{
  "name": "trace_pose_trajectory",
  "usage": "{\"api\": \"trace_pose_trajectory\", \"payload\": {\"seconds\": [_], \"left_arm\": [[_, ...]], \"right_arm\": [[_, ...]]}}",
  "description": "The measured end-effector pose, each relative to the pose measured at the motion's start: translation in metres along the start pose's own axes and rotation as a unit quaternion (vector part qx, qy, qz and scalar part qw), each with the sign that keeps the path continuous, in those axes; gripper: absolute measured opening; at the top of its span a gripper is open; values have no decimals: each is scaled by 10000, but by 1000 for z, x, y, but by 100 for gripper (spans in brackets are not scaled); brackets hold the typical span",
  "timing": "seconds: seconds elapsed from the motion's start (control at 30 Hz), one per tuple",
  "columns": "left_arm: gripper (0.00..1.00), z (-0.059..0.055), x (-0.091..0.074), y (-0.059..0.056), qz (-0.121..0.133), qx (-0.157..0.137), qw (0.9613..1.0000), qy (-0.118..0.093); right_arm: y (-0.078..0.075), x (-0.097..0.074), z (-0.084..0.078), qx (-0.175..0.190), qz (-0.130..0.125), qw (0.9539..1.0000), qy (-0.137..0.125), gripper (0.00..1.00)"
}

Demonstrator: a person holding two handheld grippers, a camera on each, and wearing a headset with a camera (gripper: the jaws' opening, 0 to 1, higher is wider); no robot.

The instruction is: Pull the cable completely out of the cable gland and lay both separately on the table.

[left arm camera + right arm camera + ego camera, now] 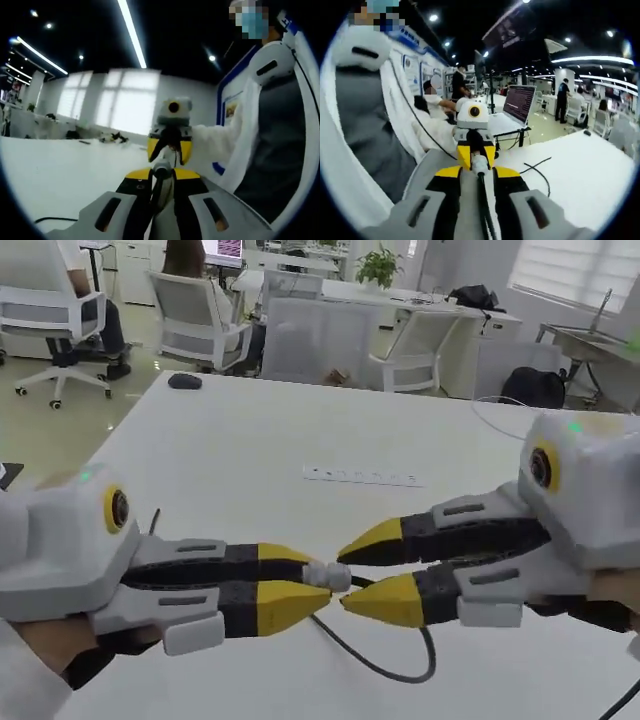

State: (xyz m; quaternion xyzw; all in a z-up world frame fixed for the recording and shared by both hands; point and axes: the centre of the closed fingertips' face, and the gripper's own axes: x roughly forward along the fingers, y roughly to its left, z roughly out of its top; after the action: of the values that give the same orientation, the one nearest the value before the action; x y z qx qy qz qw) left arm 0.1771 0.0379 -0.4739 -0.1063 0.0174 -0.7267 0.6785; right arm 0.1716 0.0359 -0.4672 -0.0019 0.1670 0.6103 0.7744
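A small grey cable gland (pixel 326 575) is held above the white table (pixel 230 450), with my left gripper (pixel 322 581) shut on it from the left. A black cable (pixel 400 672) comes out of its right end and sags in a loop down to the table. My right gripper (pixel 343 579) comes in from the right, tip to tip with the left, its jaws shut on the cable just beside the gland. In the left gripper view the gland (pixel 161 169) sits at my jaw tips, facing the right gripper (pixel 169 148). The right gripper view has the cable (pixel 483 200) running between its jaws to the gland (pixel 478 162).
A white power strip (pixel 364 477) lies mid-table beyond the grippers. A dark mouse (pixel 184 381) sits at the far left edge. Office chairs (pixel 190 315) and desks stand behind the table. A person in a white coat (pixel 270 150) holds the grippers.
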Motion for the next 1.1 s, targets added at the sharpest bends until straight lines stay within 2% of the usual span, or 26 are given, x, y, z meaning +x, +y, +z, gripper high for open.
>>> {"api": "trace_pose_trajectory", "payload": {"seconds": [0.07, 0.17, 0.23, 0.27, 0.4, 0.57, 0.67, 0.77, 0.87, 1.1], "left_arm": [[16, 2, 0, 0, -2, -27, 10000, -56], [16, 5, 0, -2, -31, -14, 9999, -116], [16, 5, 0, -3, -45, -24, 9999, -119], [16, 5, 0, -4, -60, -11, 9999, -111], [16, 3, 1, -4, -69, 17, 9999, -77], [16, 5, 0, -1, -30, 22, 9999, -122], [16, 4, -1, 1, -2, 1, 10000, -80], [16, 2, -2, 3, 40, -115, 9999, -43], [15, 3, -4, 6, 70, -278, 9996, -39], [14, -4, -6, 10, 79, -825, 9965, 109]], "right_arm": [[-2, -1, -4, 267, 2, 9996, -39, 27], [-4, 1, -5, 319, -48, 9993, -201, 19], [0, 4, -2, 697, 45, 9969, -372, 18], [-1, 5, -2, 755, 49, 9964, -381, 18], [3, 10, -6, 734, 126, 9967, -321, 15], [1, 10, -4, 921, 156, 9946, -449, 13], [0, 11, -4, 927, 127, 9947, -421, 13], [-3, 12, -6, 1092, 86, 9931, -415, 12], [-5, 13, -5, 1198, 59, 9914, -526, 12], [-5, 16, -10, 909, -94, 9948, -447, 11]]}}
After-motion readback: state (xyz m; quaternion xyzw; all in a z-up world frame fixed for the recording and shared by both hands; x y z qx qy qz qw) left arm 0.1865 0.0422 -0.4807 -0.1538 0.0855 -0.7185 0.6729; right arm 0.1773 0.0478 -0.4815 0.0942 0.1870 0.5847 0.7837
